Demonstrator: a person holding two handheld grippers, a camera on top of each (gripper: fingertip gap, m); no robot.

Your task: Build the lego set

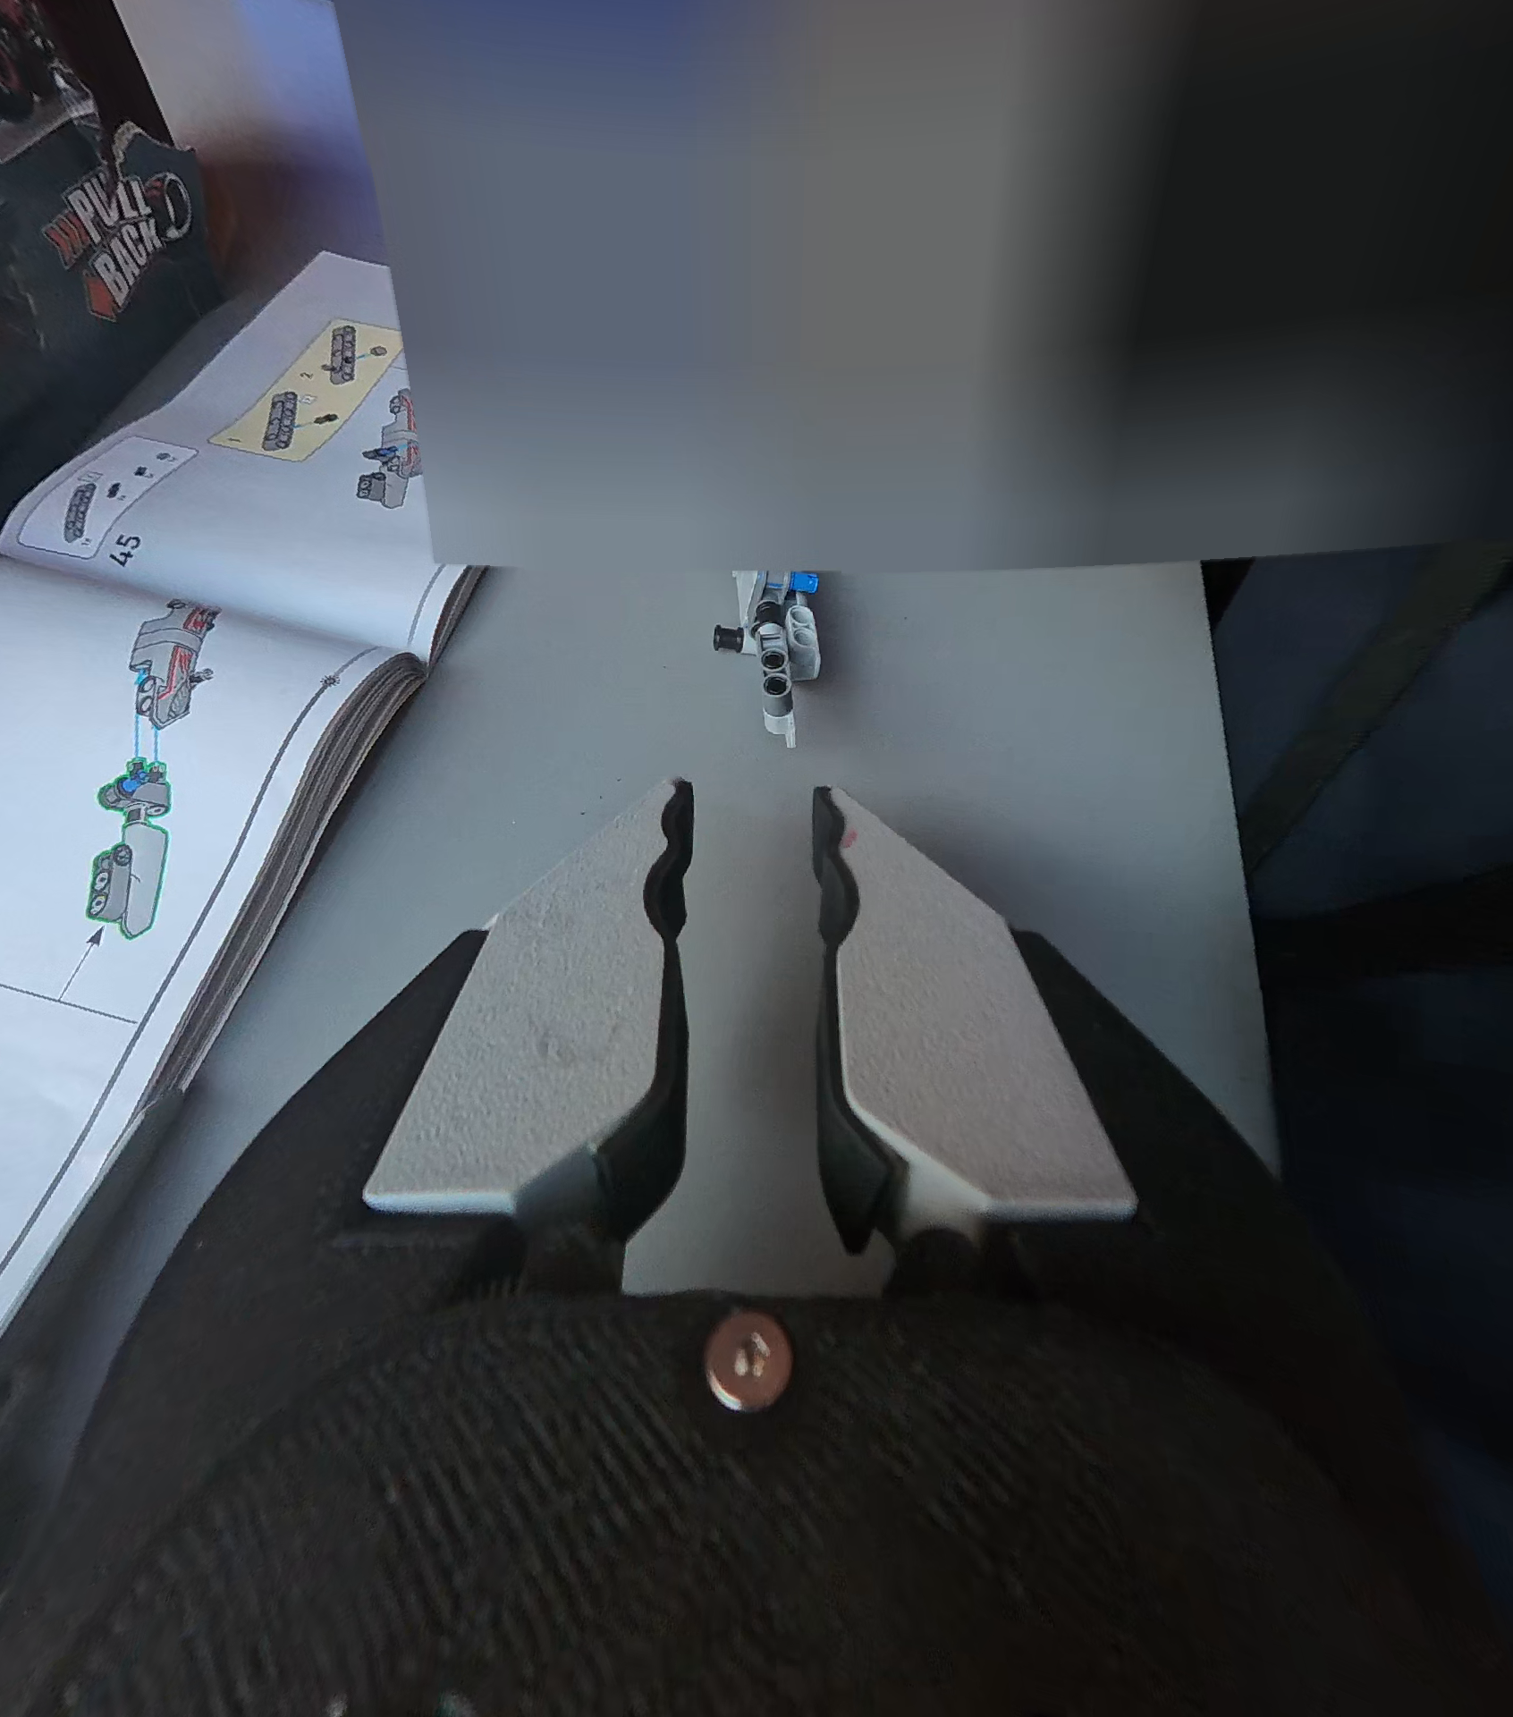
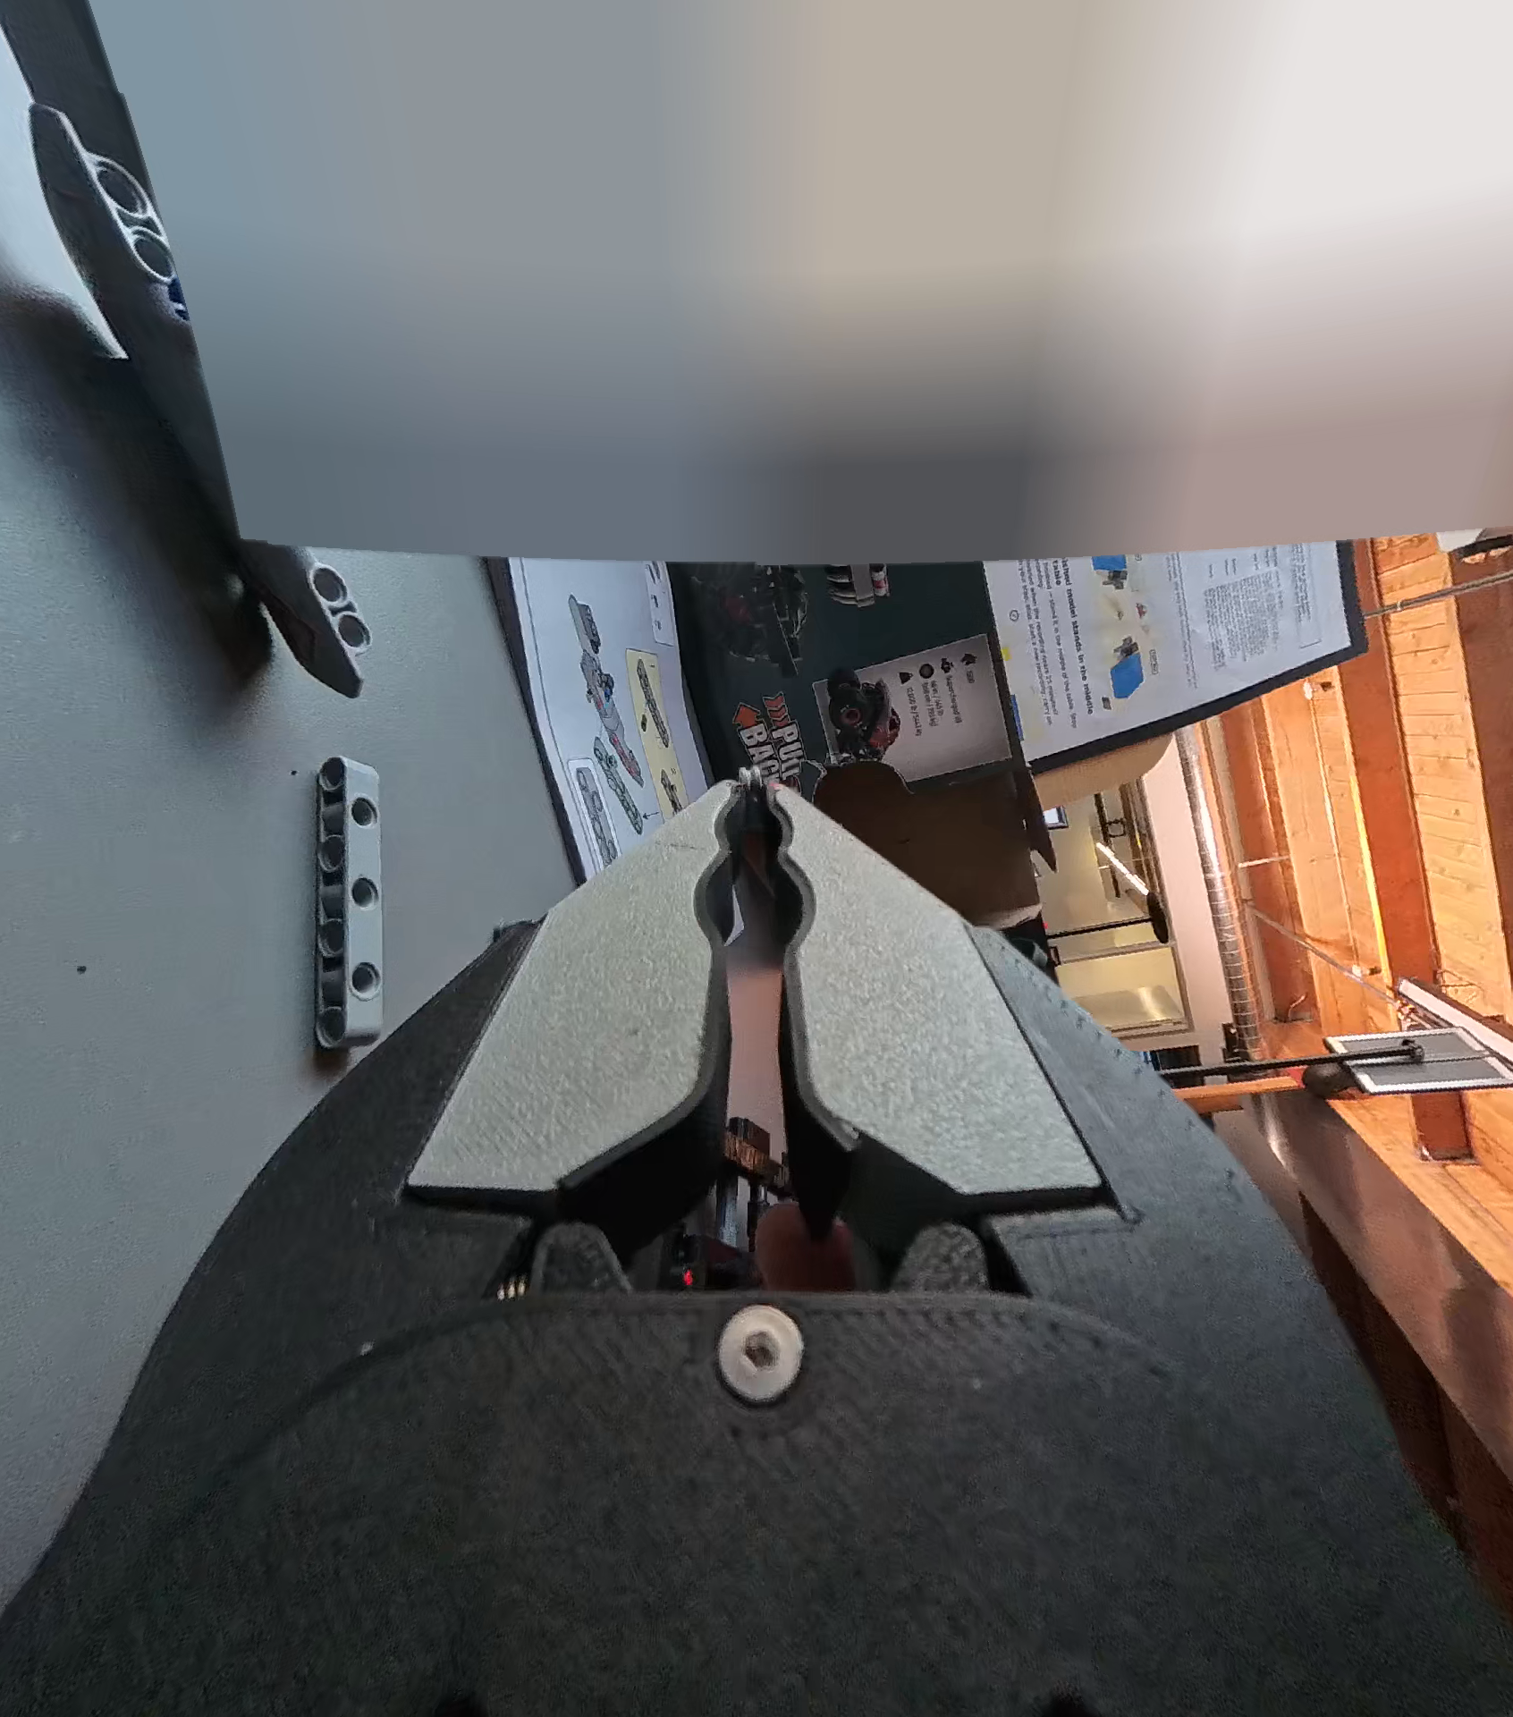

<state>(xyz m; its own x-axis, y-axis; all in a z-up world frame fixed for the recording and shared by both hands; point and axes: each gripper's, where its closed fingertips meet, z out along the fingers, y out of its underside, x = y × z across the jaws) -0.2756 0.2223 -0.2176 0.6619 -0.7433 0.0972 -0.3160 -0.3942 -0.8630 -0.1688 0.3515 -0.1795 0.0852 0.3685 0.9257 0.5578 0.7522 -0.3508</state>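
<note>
In the left wrist view, a small grey Lego assembly (image 1: 776,650) with black pins and a blue bit lies on the grey table (image 1: 1013,790); a blurred patch hides its far end. My left gripper (image 1: 751,799) is open and empty, just short of the assembly. In the right wrist view, my right gripper (image 2: 757,790) is turned sideways above the table and shut, with a tiny pale grey piece (image 2: 746,773) showing at the tips. A light grey beam with holes (image 2: 349,901) lies on the table to its left. A long grey assembly (image 2: 321,622) lies farther off, partly hidden.
An open instruction booklet (image 1: 84,743) lies at the left, with the dark set box (image 1: 10,232) behind it; both also show in the right wrist view, the booklet (image 2: 604,706) and the box (image 2: 827,669). The table's right edge (image 1: 1227,836) drops to a dark floor. A printed board (image 2: 1180,632) and wooden wall (image 2: 1477,790) stand beyond.
</note>
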